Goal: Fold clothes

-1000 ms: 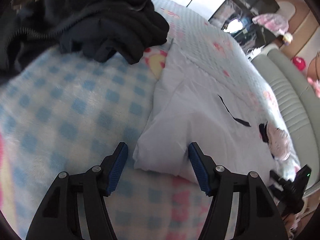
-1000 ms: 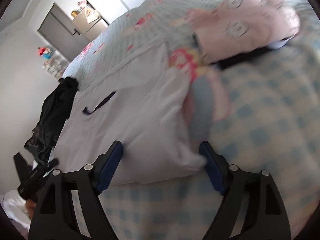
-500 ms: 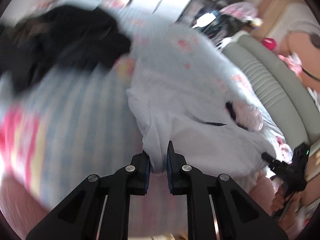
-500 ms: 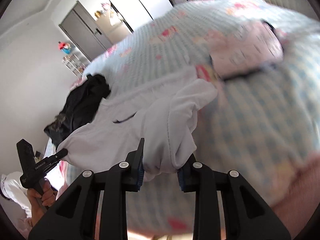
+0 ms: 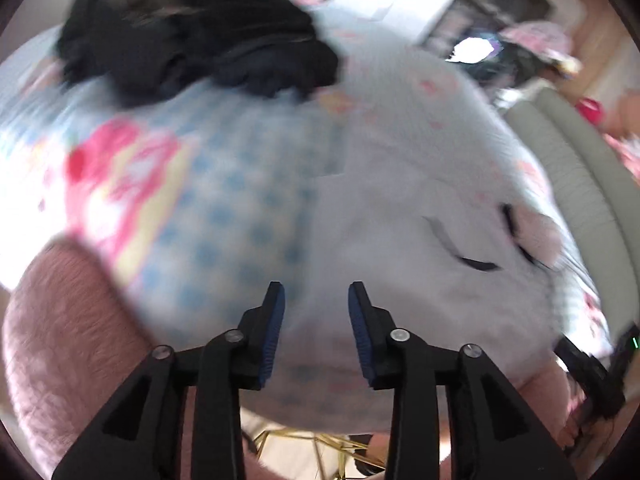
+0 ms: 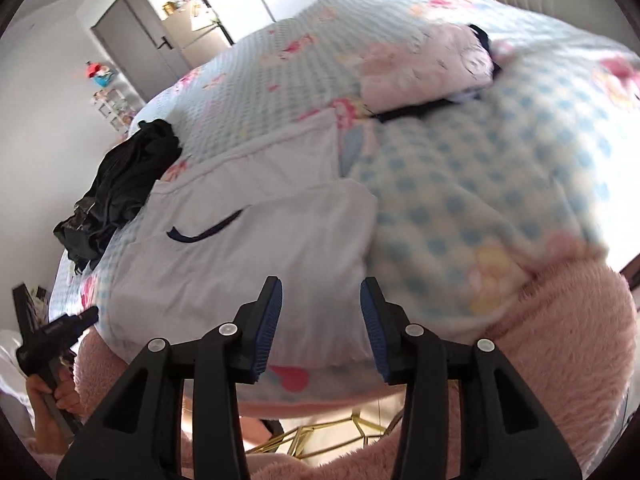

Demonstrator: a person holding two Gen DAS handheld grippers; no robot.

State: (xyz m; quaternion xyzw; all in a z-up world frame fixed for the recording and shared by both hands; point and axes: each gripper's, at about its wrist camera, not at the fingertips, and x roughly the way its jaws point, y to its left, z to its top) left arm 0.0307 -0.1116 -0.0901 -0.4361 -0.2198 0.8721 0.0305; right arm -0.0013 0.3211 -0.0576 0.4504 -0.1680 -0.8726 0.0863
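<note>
You are holding both grippers with jaws parted and nothing between them: the left gripper (image 5: 316, 320) and the right gripper (image 6: 320, 320) are each hanging just off the near edge of the white garment (image 6: 248, 264). Half a second ago both were clenched on that near edge, lifting it; a second ago they were open around its corners. Now you are letting go, and the garment is lying flat on the bed (image 6: 460, 208) with one layer doubled over another, its fold edge facing you. I judge this as one fold laid down, the garment being narrower than before. The black clothes (image 6: 120, 184) are sitting in a loose heap at the garment's far left, and a pink bundle (image 6: 424, 72) is lying beyond it on the right
</note>
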